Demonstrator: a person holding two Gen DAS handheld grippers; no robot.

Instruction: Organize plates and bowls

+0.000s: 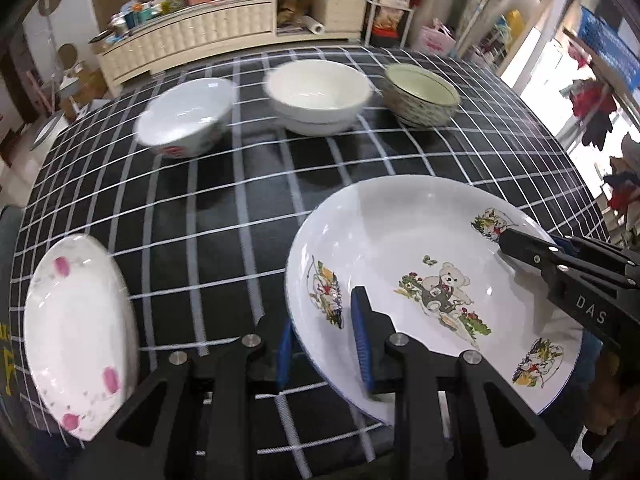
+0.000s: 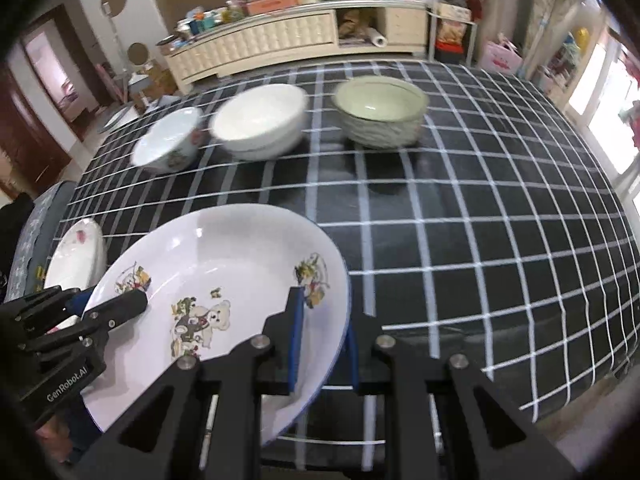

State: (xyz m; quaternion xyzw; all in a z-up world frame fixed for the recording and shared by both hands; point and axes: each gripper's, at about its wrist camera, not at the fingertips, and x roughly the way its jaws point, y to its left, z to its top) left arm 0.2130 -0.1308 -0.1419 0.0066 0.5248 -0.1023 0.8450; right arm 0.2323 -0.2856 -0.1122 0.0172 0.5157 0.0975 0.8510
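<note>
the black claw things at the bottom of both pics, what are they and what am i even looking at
They are two hand-held grippers, one in each of a person's hands, each with a fisheye camera looking along its fingers. One picture comes from the left gripper, the other from the right gripper. Together they pinch opposite rims of the teddy-bear plate, lifted and tilted above the black checked tablecloth. A pink-flowered plate lies to the left. At the back stand three bowls: a bowl with red print, a plain white bowl and a green patterned bowl.
</note>
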